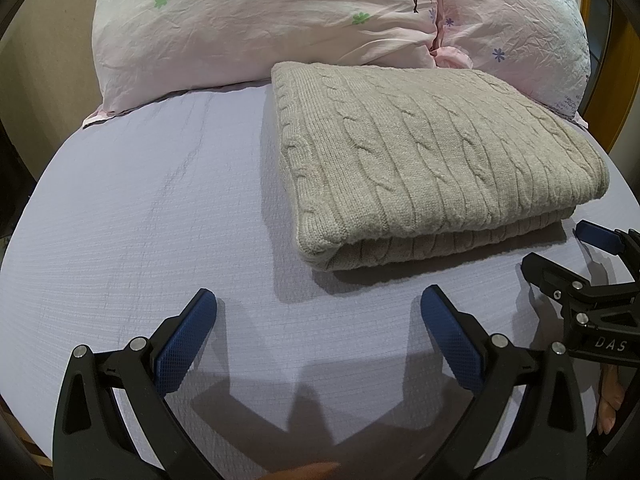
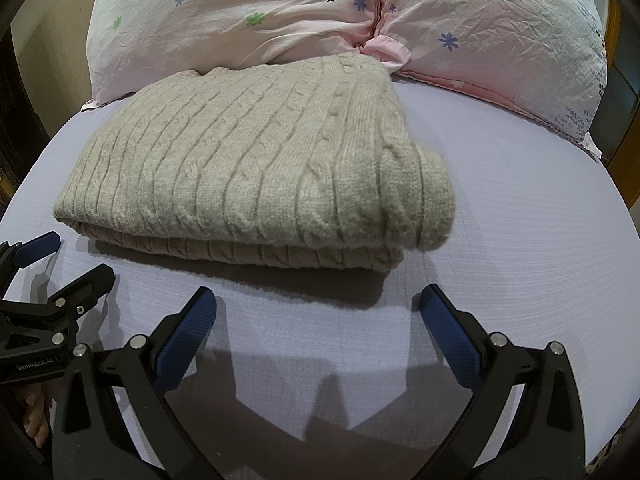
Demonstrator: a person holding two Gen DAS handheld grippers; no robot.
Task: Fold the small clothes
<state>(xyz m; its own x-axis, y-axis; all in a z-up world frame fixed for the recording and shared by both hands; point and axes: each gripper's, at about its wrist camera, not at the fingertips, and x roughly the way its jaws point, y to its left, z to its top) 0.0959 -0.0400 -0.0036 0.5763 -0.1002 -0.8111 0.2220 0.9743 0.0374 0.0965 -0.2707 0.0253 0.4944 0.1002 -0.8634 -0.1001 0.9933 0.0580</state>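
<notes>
A beige cable-knit sweater lies folded into a thick rectangle on the lilac bed sheet. It also shows in the right wrist view. My left gripper is open and empty, just in front of the sweater's near left corner. My right gripper is open and empty, in front of the sweater's near right corner. Each gripper shows at the edge of the other's view: the right one at right, the left one at left. Neither touches the sweater.
Two pale pink floral pillows lean at the head of the bed behind the sweater, also in the right wrist view. Bare sheet lies left of the sweater and to its right. A wooden frame shows at far right.
</notes>
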